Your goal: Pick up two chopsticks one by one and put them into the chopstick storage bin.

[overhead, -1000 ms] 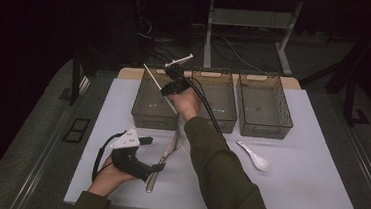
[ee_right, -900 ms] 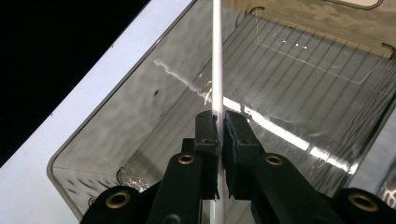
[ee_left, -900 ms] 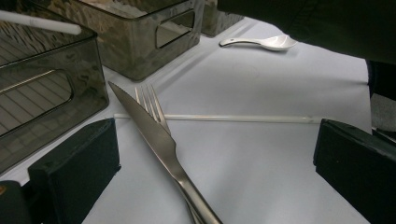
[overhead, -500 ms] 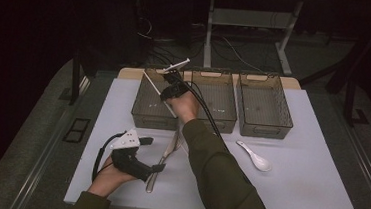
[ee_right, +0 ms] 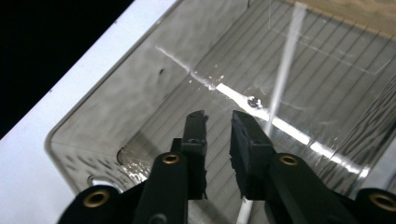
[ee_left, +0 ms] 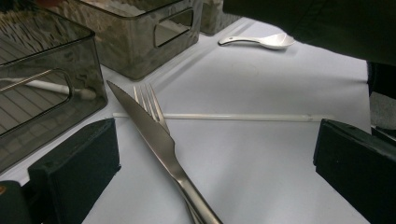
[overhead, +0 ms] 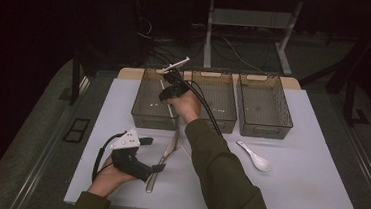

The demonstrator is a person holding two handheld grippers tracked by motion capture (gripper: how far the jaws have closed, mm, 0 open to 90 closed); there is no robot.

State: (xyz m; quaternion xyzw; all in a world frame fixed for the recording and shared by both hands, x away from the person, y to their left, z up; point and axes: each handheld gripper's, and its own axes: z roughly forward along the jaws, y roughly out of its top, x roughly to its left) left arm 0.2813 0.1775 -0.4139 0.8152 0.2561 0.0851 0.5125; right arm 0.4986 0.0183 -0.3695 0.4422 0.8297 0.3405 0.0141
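Right gripper (ee_right: 218,116) hangs inside the left smoky plastic bin (ee_right: 116,107). Its jaws have just been opening & now stand slightly apart. Thin white stick (ee_right: 284,70) slants loose btw them, resting in the bin. Best: open wider, lift straight up w/o snagging the stick.

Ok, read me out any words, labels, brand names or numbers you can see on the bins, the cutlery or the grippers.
There is no readable text.
Three smoky plastic bins: no label or print shows.
Knife, fork and white spoon: no brand stamp can be made out.
Left gripper and right gripper: no lettering shows on the black jaws or the white plate.
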